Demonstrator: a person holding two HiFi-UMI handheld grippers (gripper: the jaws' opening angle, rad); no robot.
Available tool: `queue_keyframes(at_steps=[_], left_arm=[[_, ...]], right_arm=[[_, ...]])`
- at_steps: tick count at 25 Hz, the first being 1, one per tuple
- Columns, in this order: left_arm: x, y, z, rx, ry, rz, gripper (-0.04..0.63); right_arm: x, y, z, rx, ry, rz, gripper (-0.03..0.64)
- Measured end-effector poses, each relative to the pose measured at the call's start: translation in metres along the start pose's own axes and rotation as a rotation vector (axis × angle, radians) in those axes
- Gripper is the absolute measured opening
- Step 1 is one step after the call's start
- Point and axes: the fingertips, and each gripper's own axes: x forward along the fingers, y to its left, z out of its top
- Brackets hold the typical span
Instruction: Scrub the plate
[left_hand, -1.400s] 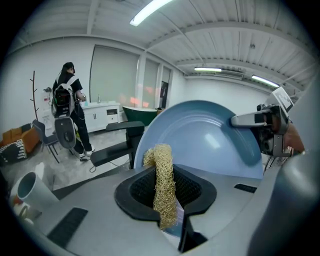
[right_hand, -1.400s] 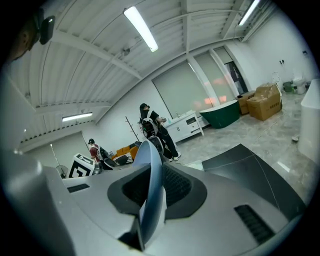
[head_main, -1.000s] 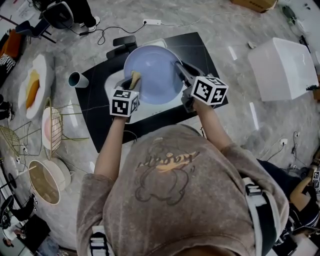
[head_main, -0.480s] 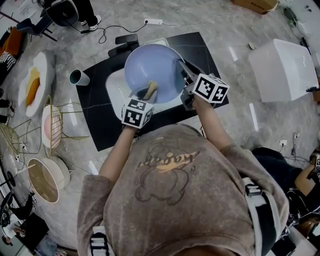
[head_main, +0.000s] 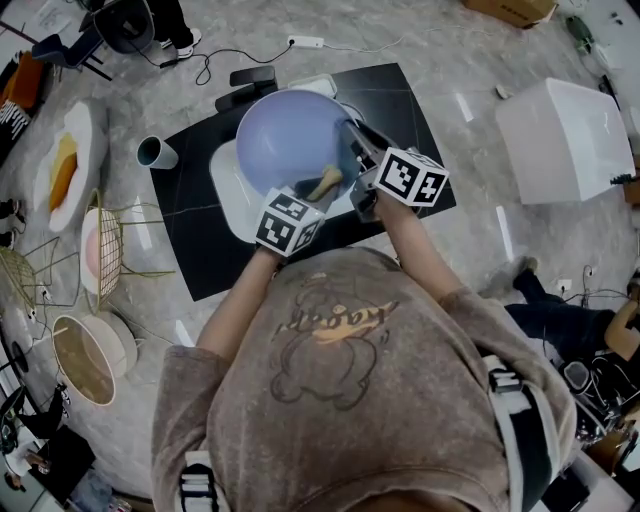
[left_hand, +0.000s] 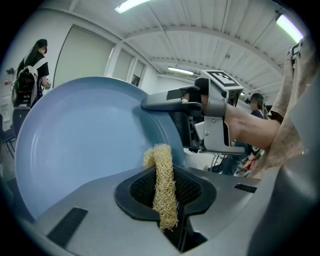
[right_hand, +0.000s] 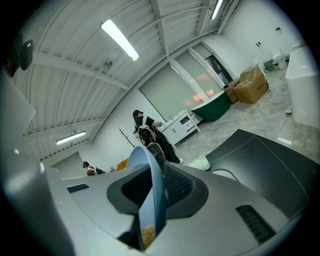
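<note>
A pale blue plate (head_main: 290, 135) stands tilted on edge over a white basin (head_main: 228, 185) on a black mat (head_main: 205, 245). My right gripper (head_main: 352, 138) is shut on the plate's right rim; in the right gripper view the rim (right_hand: 156, 190) runs edge-on between the jaws (right_hand: 155, 172). My left gripper (head_main: 318, 190) is shut on a tan loofah strip (head_main: 325, 182), whose tip touches the plate's lower right face. The left gripper view shows the loofah (left_hand: 163, 187) pinched upright in the left gripper (left_hand: 162, 167), the plate (left_hand: 75, 140) just behind it and the right gripper (left_hand: 212, 120) on the rim.
A grey cup (head_main: 155, 152) lies left of the mat. Further left are a white dish with yellow food (head_main: 68, 168), a wire rack (head_main: 100, 255) and a round bowl (head_main: 90, 355). A white box (head_main: 565, 135) stands at the right. Cables run behind the mat.
My left gripper has carried the loofah from the plate's left edge across its lower face to the lower right, beside the right gripper. The plate has shifted slightly left.
</note>
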Motion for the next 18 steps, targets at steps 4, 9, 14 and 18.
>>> queue_keyframes(at_steps=[4,9,14,18], left_arm=[[0.005,-0.009,0.009,-0.001,-0.014,-0.059,0.078],[0.004,-0.009,0.028,-0.031,-0.074,-0.097,0.078],[-0.001,0.002,0.037,-0.056,-0.115,-0.047,0.078],[-0.011,0.018,0.041,-0.092,-0.153,0.024,0.078]], right_arm=[[0.002,0.004,-0.005,-0.006,0.012,0.007,0.067],[0.002,0.010,-0.010,-0.024,0.023,0.019,0.066],[0.001,0.008,-0.019,-0.048,0.033,0.011,0.057],[-0.004,-0.002,-0.020,-0.024,0.031,-0.004,0.049]])
